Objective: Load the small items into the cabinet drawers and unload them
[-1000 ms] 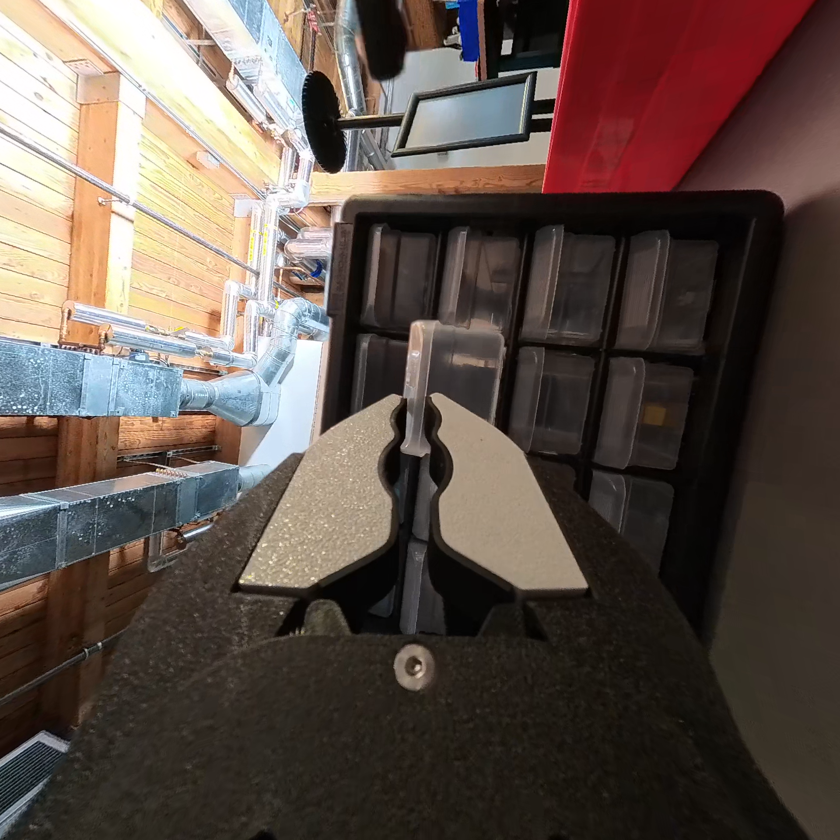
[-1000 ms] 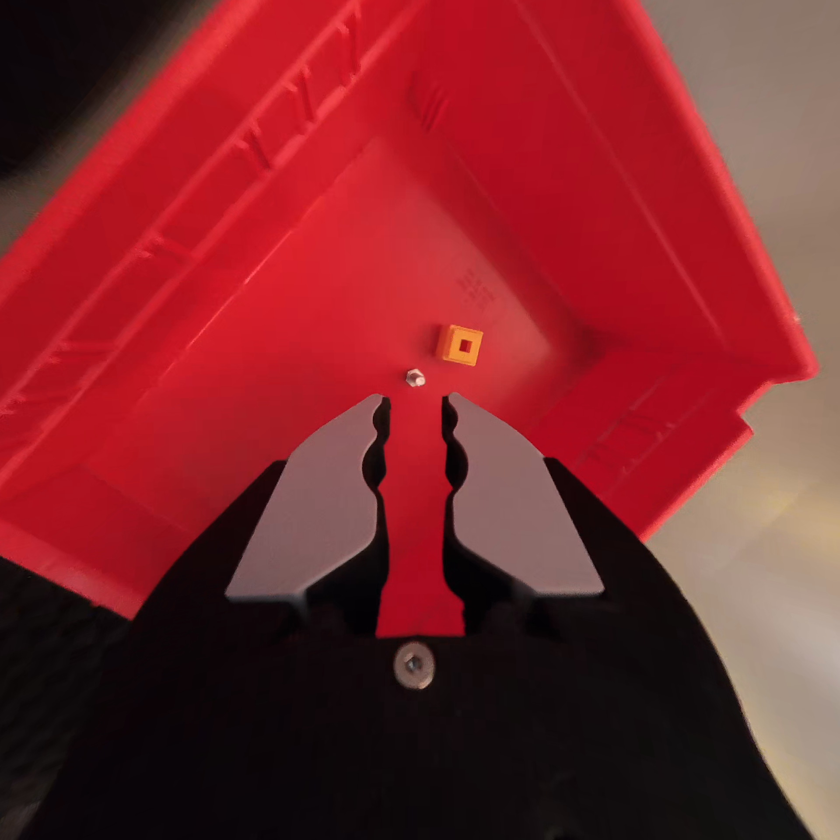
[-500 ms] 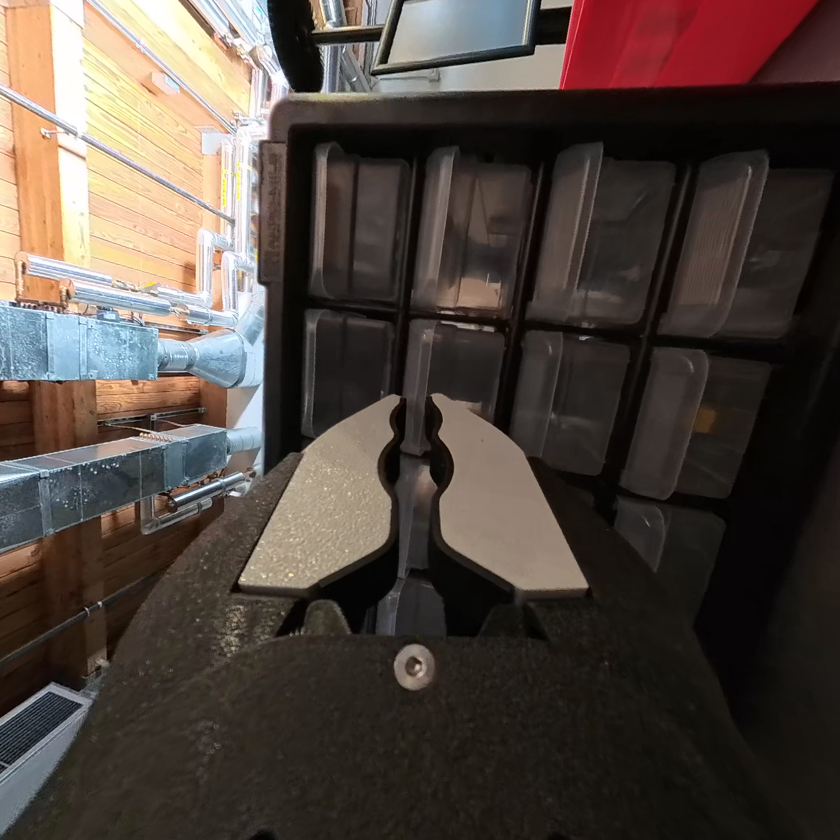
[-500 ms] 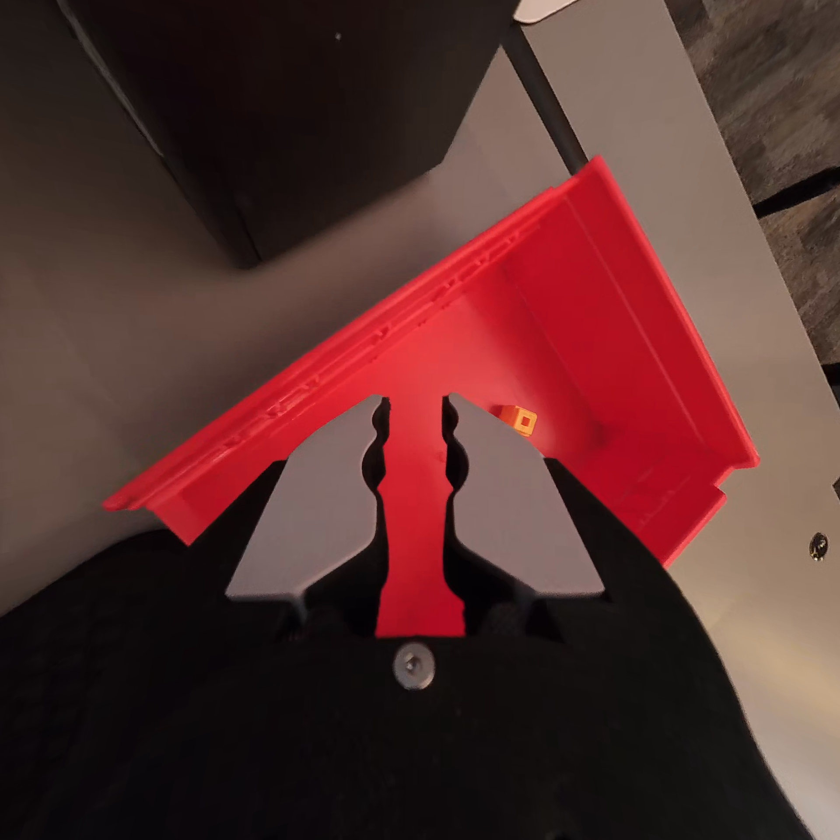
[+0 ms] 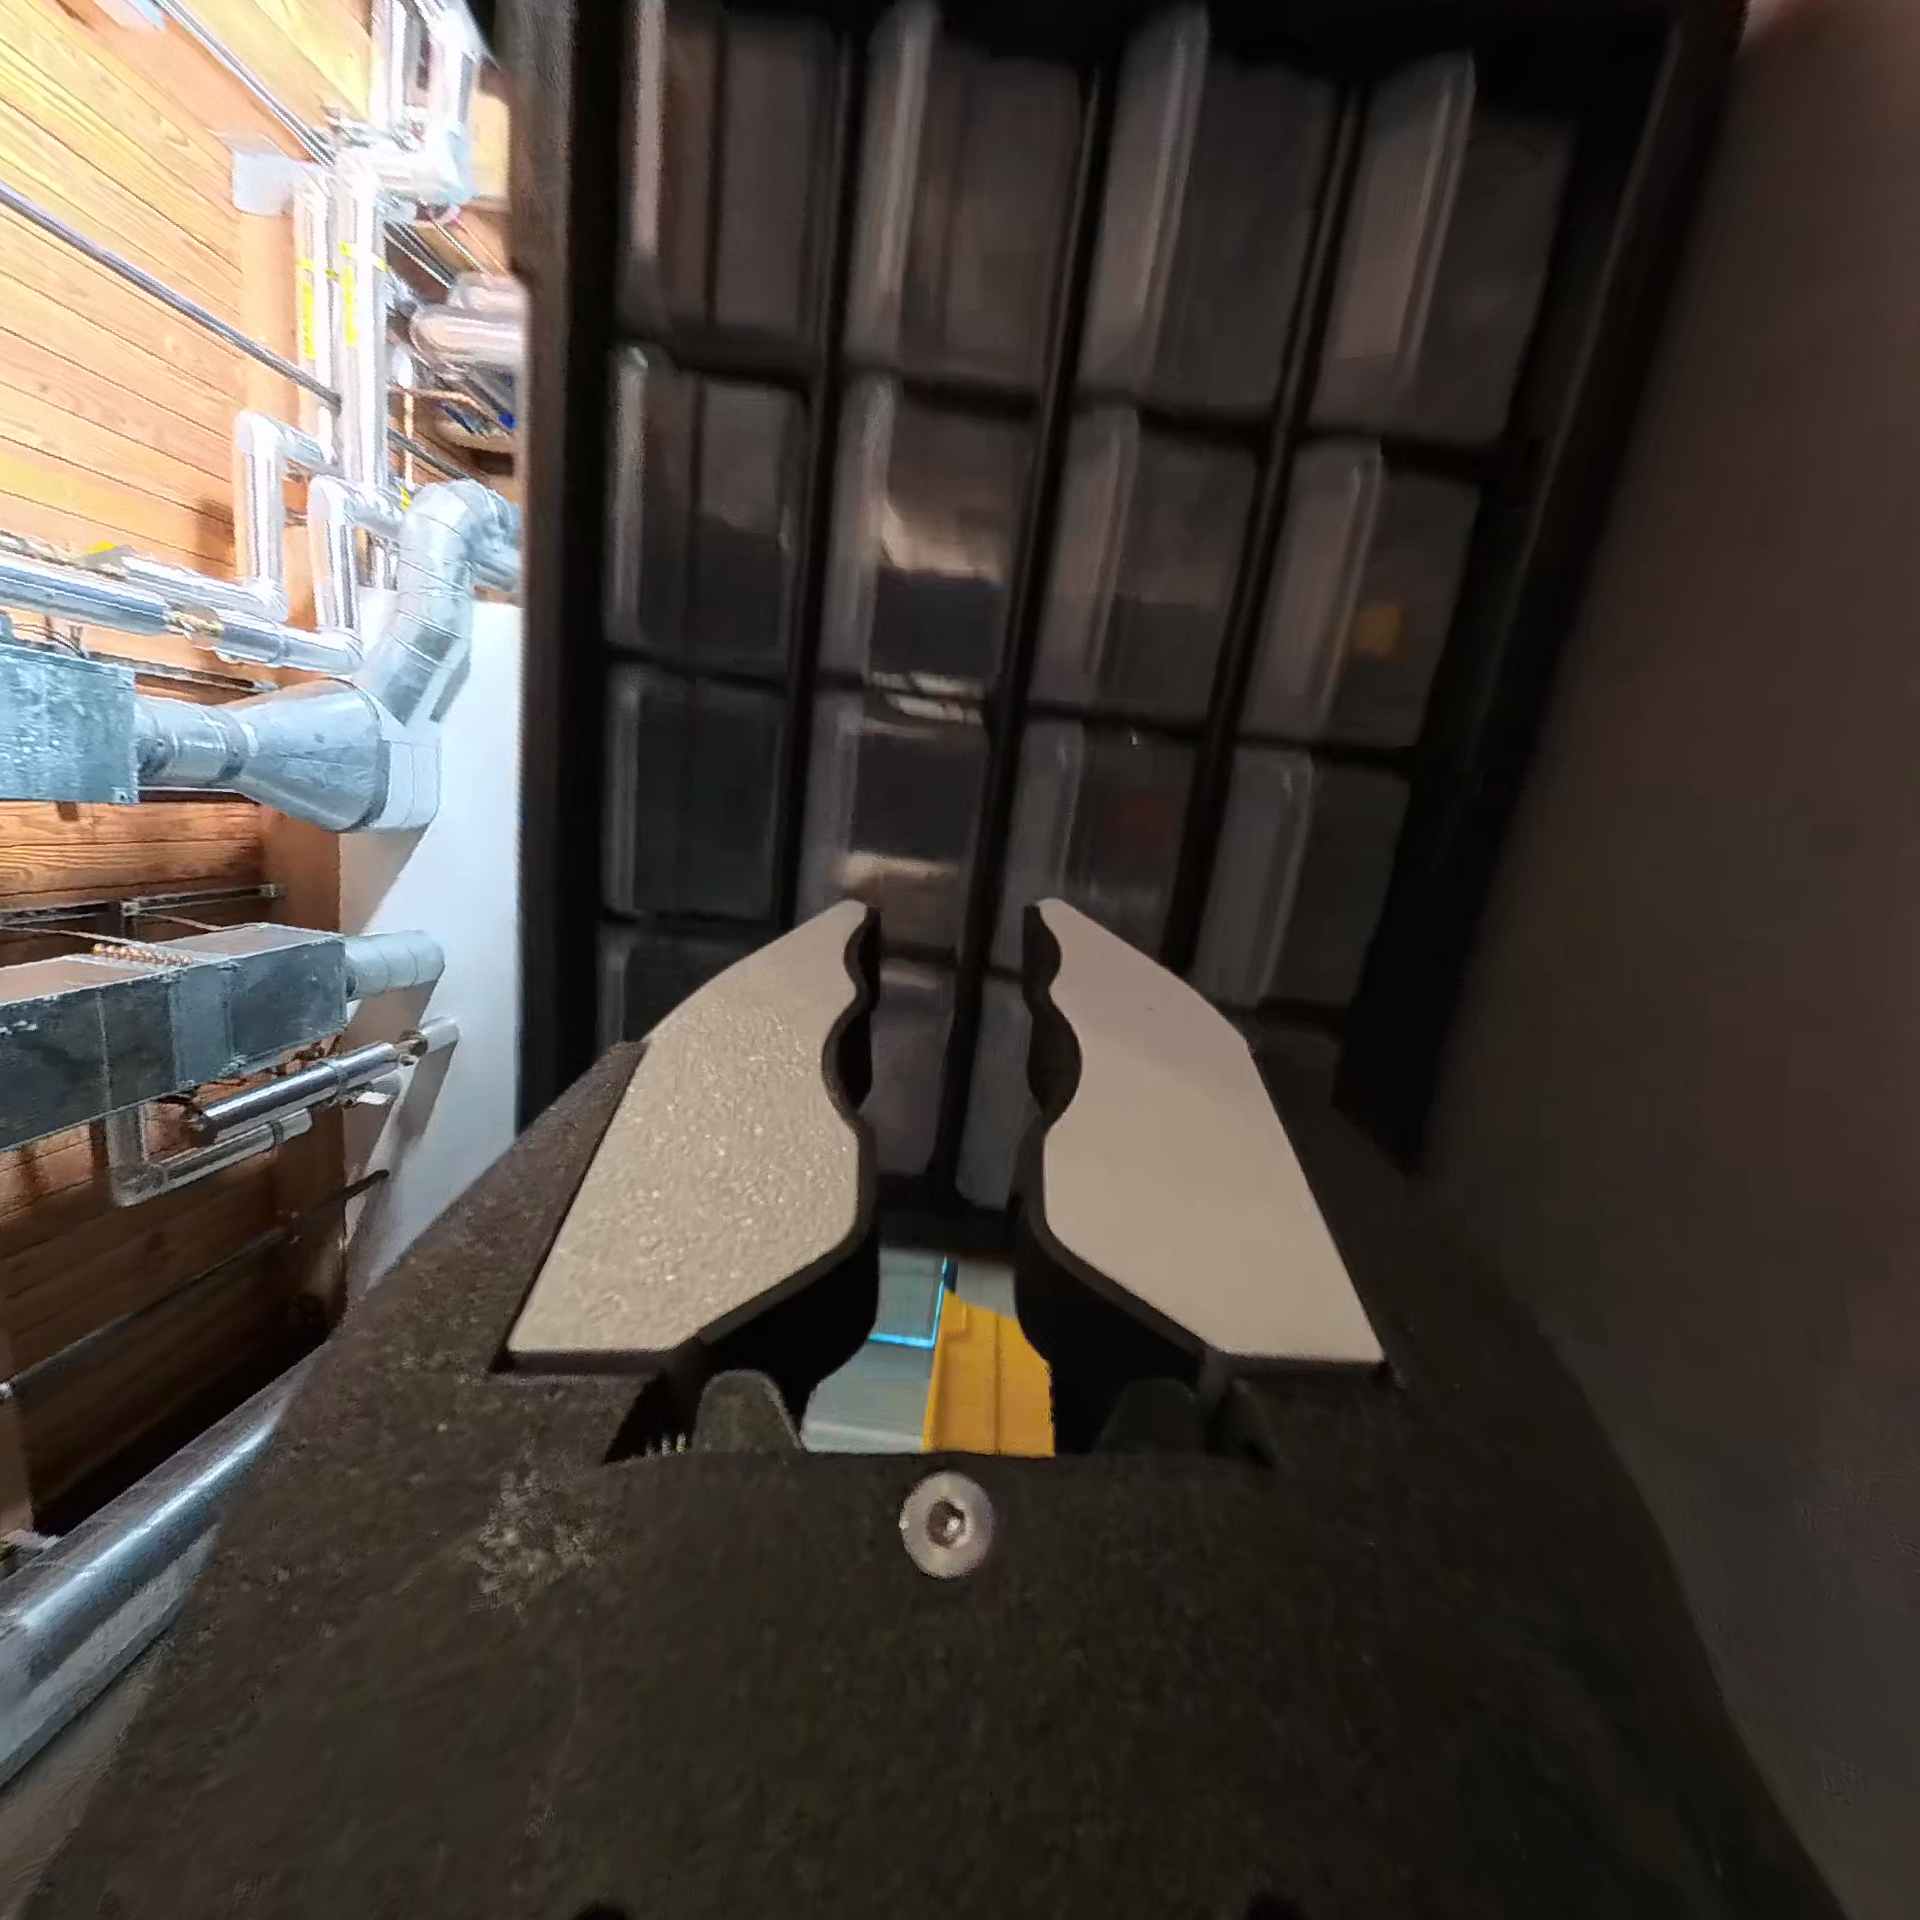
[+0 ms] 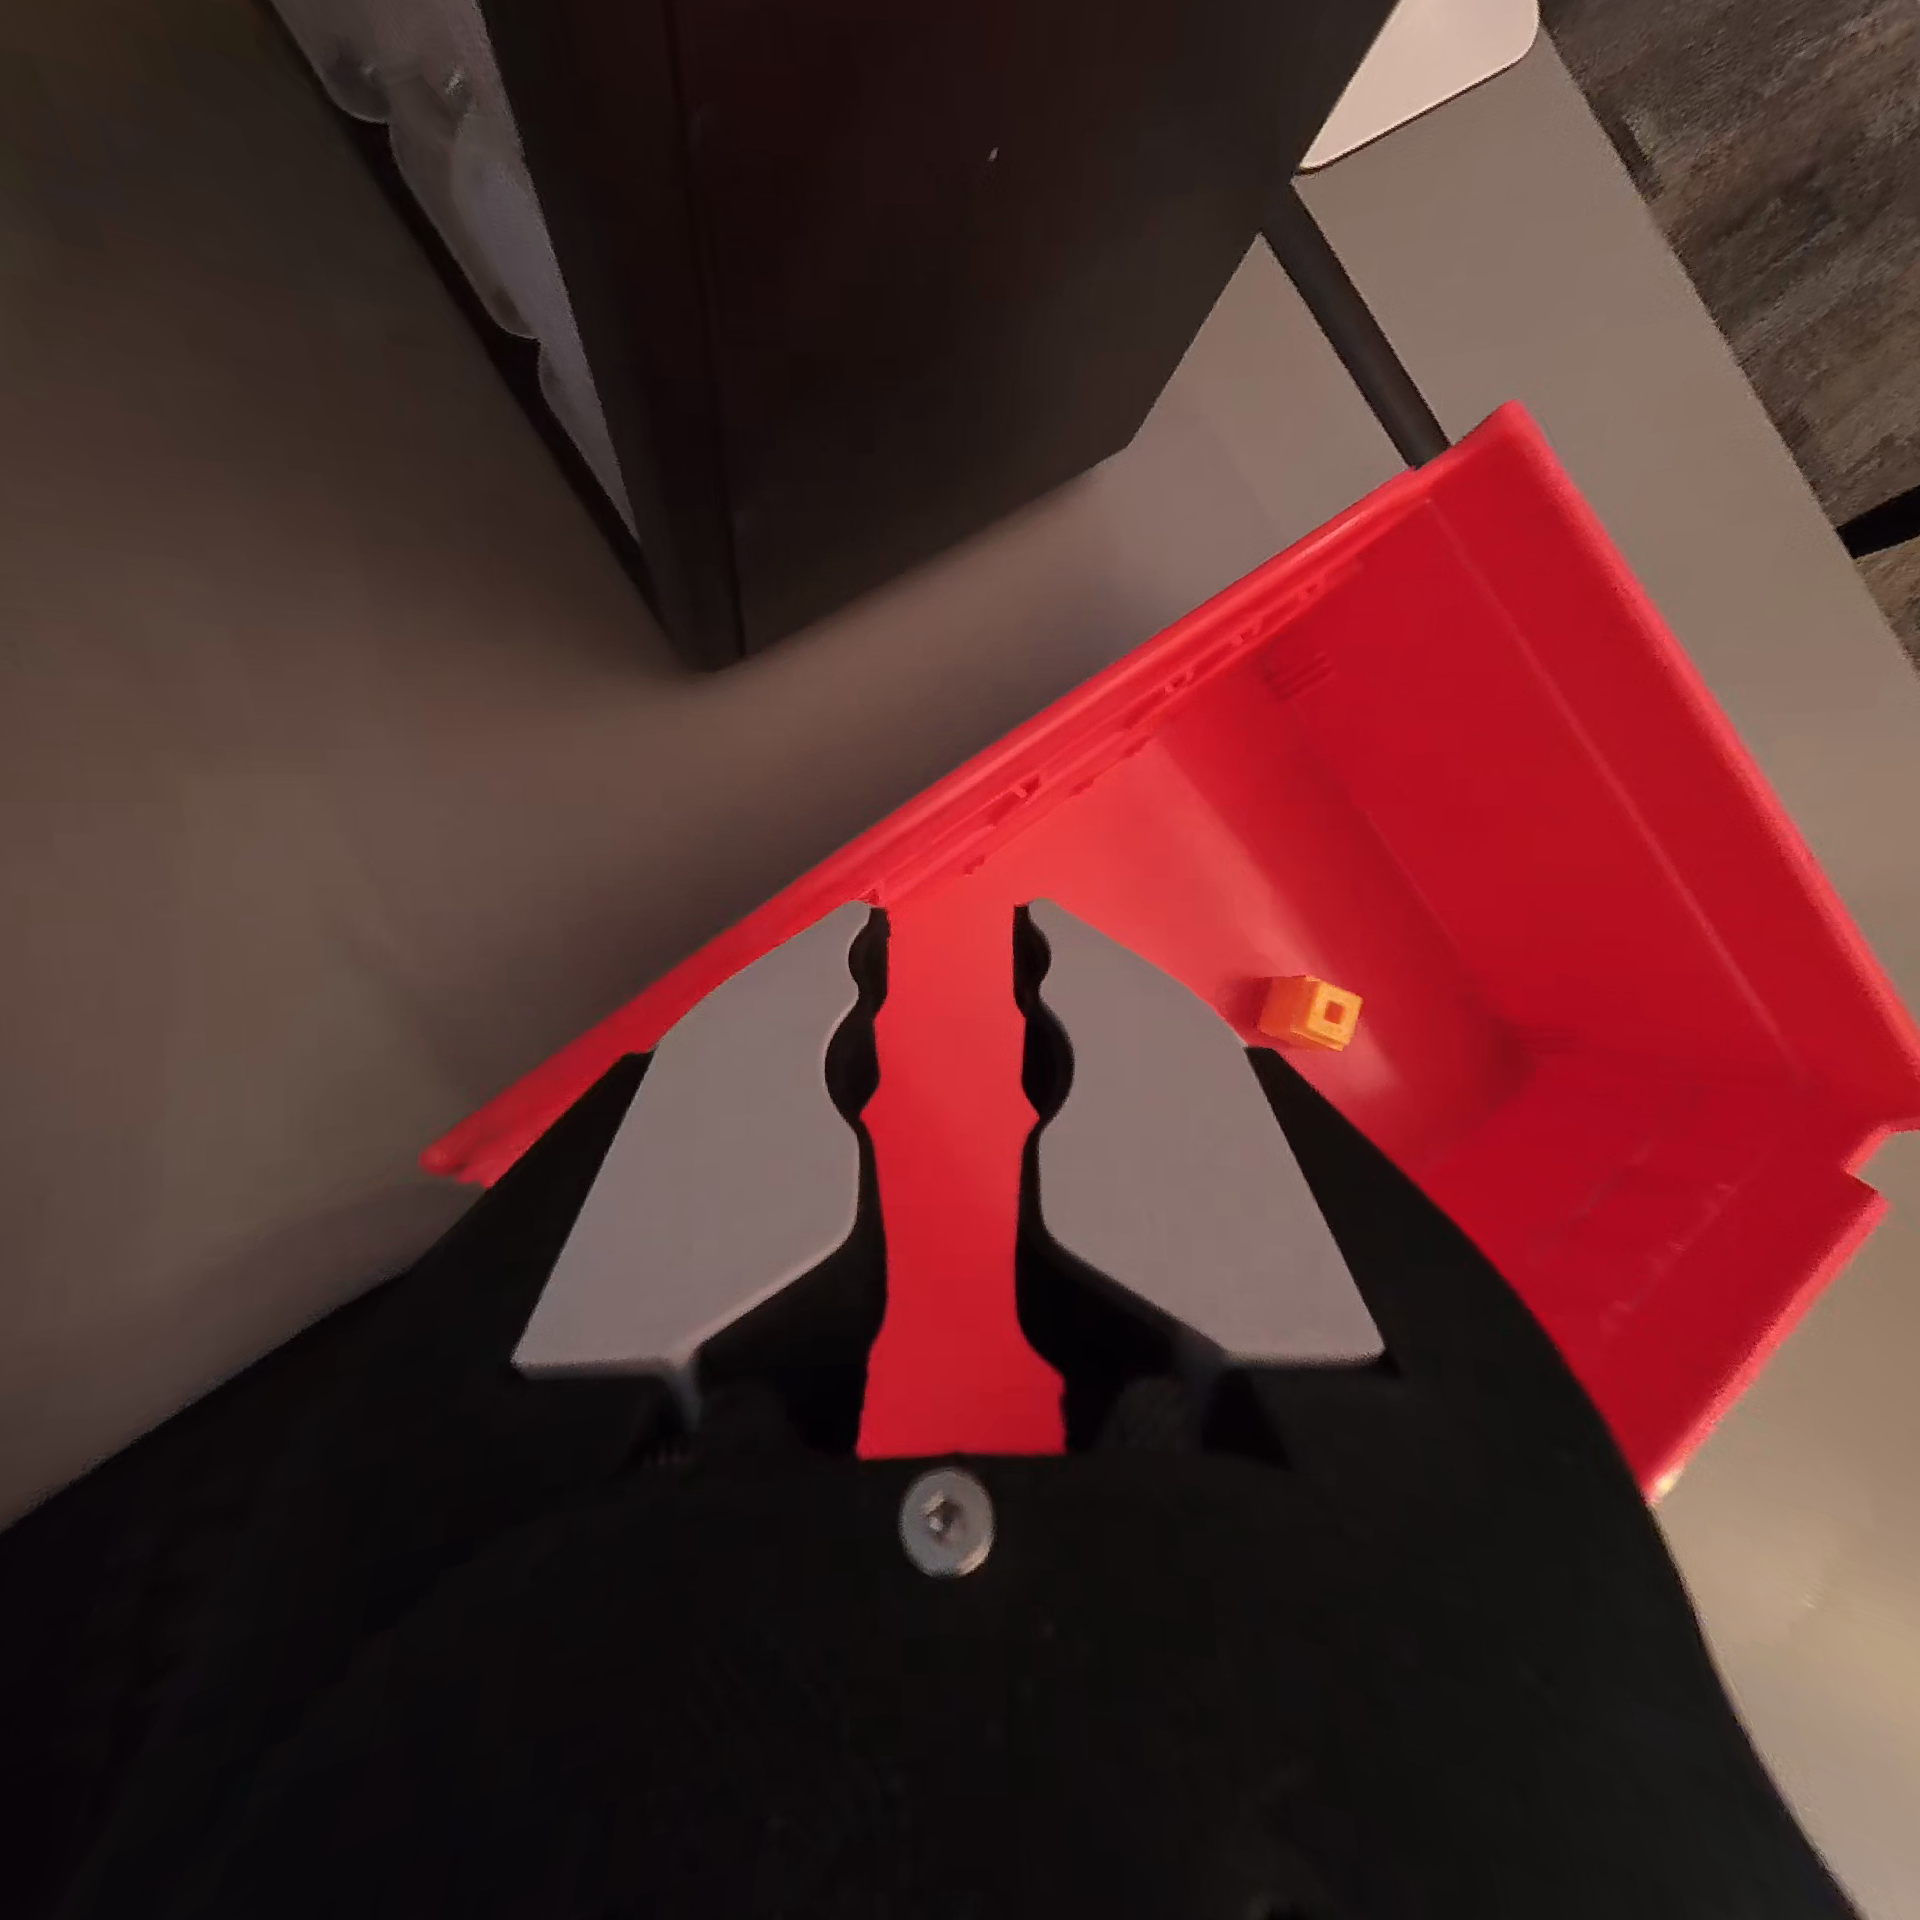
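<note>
Facing black plastic drawer cabinet, clear drawers all closed, left gripper gapes empty. Right gripper gapes empty over red plastic bin; one orange cube inside.

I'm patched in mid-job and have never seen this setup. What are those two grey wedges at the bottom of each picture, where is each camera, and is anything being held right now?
There is no robot arm here: a person holds a two-finger gripper in each hand, and each gripper carries a wide-angle camera looking forward along its fingers. The grey wedges are those fingers.

The left wrist view shows the left gripper open in front of a black cabinet filled with small clear drawers. Nothing sits between its fingers. The picture is turned sideways and blurred, and wooden walls with metal ducts show beside the cabinet.

The right wrist view shows the right gripper open and empty above a red bin on a grey table. One small orange block lies in the bin, apart from the fingers. The dark box behind is the cabinet's side.

So nothing is held.
</note>
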The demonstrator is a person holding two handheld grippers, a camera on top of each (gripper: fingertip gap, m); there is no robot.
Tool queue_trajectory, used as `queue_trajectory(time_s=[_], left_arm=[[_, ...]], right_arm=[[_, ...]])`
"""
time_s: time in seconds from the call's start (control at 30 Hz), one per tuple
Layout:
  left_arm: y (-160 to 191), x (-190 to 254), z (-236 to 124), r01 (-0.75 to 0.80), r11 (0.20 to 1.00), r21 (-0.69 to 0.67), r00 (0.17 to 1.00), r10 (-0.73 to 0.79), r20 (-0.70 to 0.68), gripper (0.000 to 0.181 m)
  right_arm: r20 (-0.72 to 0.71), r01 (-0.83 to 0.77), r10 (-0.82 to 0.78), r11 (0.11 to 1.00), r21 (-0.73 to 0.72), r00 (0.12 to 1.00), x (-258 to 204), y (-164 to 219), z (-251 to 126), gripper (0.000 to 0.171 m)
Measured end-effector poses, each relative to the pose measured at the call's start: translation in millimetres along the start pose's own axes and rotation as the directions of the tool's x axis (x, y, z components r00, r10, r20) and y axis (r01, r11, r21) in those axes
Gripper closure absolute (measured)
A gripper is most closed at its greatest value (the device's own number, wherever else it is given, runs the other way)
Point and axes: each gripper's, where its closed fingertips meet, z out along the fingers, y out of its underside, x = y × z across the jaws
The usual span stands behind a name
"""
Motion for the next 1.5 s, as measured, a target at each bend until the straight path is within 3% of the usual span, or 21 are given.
queue_trajectory(time_s=[0.23,0.63,0.8,1.03,1.5], left_arm=[[34,13,4,-0.027,0.997,-0.078,0.999,0.025,-0.026,0.152],[9,18,31,-0.109,0.994,-0.002,0.994,0.109,0.009,0.155],[6,19,38,-0.144,0.990,0.015,0.990,0.143,0.015,0.164],[3,16,37,-0.149,0.988,0.036,0.988,0.147,0.050,0.173],[-2,14,23,-0.136,0.989,0.056,0.989,0.133,0.059,0.173]], right_arm=[[0.008,-0.054,0.053,0.996,0.069,0.999,-7,7,13,0.147],[-0.039,-0.097,0.104,0.983,0.159,0.994,1,7,-12,0.147],[-0.029,-0.097,0.103,0.983,0.155,0.994,-1,7,-9,0.147],[-0.027,-0.088,0.094,0.983,0.164,0.995,-3,5,-10,0.147],[-0.014,-0.040,0.044,0.980,0.196,0.999,-25,0,-18,0.147]])
